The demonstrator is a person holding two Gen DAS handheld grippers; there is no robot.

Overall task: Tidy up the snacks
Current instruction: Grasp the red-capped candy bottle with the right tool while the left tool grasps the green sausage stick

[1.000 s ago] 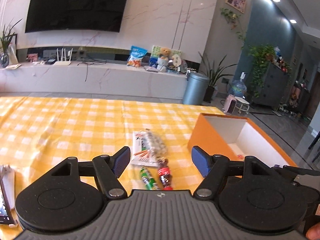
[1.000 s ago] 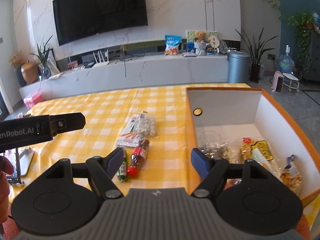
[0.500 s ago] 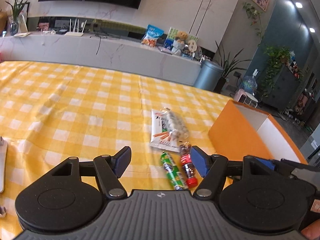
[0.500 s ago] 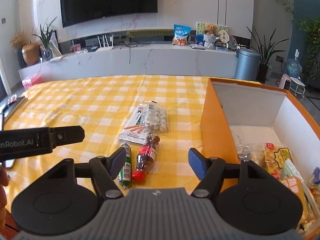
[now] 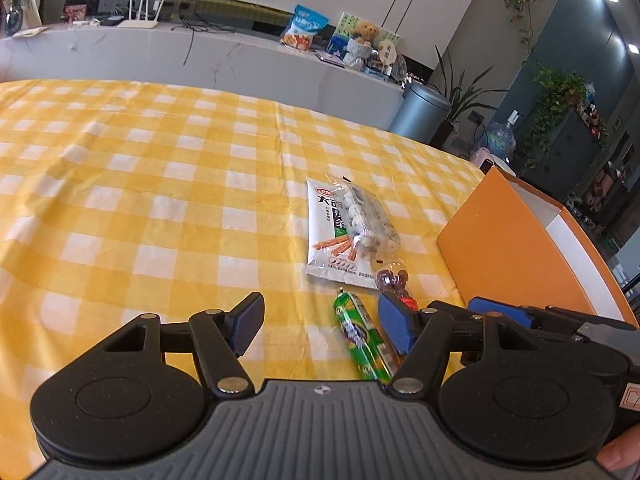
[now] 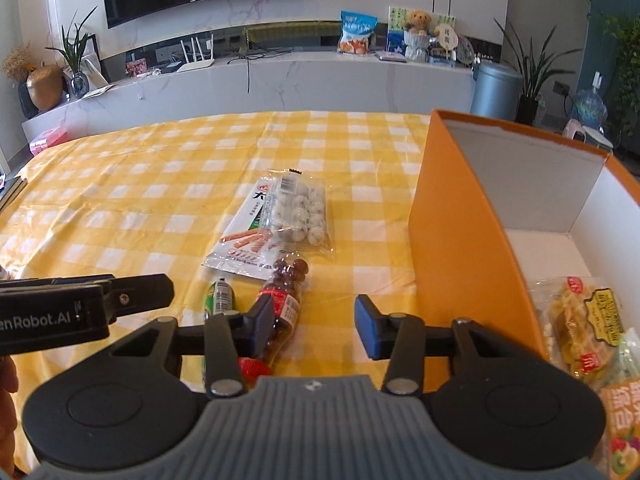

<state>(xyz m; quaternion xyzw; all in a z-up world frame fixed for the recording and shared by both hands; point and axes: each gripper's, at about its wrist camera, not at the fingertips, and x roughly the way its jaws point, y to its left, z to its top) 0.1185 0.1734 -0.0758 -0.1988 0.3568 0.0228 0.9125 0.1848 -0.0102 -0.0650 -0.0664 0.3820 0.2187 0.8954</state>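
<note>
Several snacks lie on the yellow checked tablecloth (image 5: pixel 160 208): a white stick-snack packet (image 5: pixel 328 248) with a clear bag of white balls (image 5: pixel 368 216) on it, a green sausage tube (image 5: pixel 360 336) and a small red-capped bottle of dark candies (image 6: pixel 284 300). My left gripper (image 5: pixel 320 328) is open, low over the green tube. My right gripper (image 6: pixel 312 324) is open, low over the bottle's right side. The same packet (image 6: pixel 240 240), ball bag (image 6: pixel 300 212) and green tube (image 6: pixel 220 296) show in the right wrist view. The orange box (image 6: pixel 452 232) stands to the right with several snack bags (image 6: pixel 588 328) inside.
The orange box (image 5: pixel 512 256) stands close on the right of the snacks. The left gripper's body (image 6: pixel 80 308) reaches in from the left in the right wrist view. Beyond the table are a marble TV bench (image 6: pixel 280 76) and a grey bin (image 6: pixel 496 88).
Both grippers have moved forward and down toward the snacks on the cloth, which now look larger and nearer. Both stay open. The snacks have not moved.
</note>
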